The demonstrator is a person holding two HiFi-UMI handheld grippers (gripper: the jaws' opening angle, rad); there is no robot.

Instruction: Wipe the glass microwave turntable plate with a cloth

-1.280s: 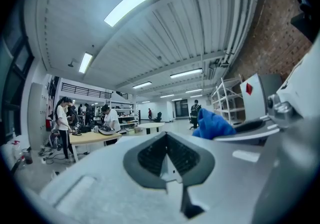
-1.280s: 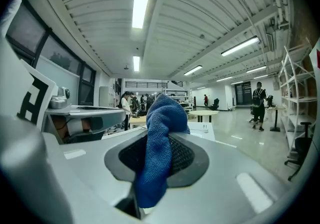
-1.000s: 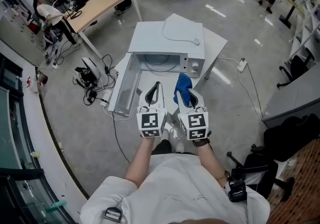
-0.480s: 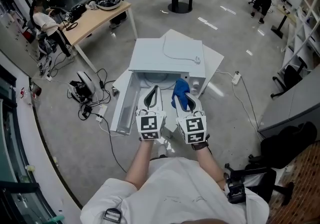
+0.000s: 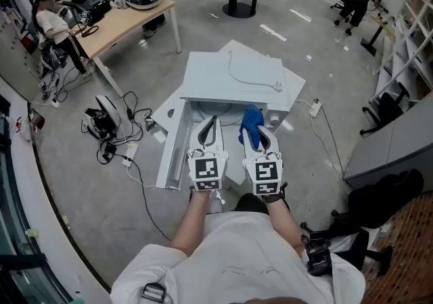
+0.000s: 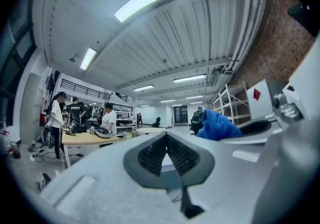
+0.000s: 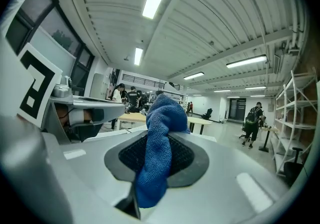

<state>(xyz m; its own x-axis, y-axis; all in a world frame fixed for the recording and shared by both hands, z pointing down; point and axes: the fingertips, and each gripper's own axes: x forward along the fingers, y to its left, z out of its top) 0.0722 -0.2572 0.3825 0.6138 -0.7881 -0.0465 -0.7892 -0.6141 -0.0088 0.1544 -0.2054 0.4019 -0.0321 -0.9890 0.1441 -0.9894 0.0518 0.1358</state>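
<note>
Both grippers close on the microwave (image 5: pixel 233 72) straight ahead: left gripper (image 5: pixel 212 122) clenched empty, right gripper (image 5: pixel 260 133) grasping the cloth (image 5: pixel 250 122)

Cloth (image 5: pixel 249 120) in right tool (image 5: pixel 257 139) (microwave (image 5: pixel 230 76) just ahead).

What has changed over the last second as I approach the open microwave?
The left gripper and the right gripper have moved forward together towards the microwave, and their tips are now close to its opening. Nothing was taken hold of or let go. The right gripper is still shut on the blue cloth, the left is still shut and empty, and the door is still open.
</note>
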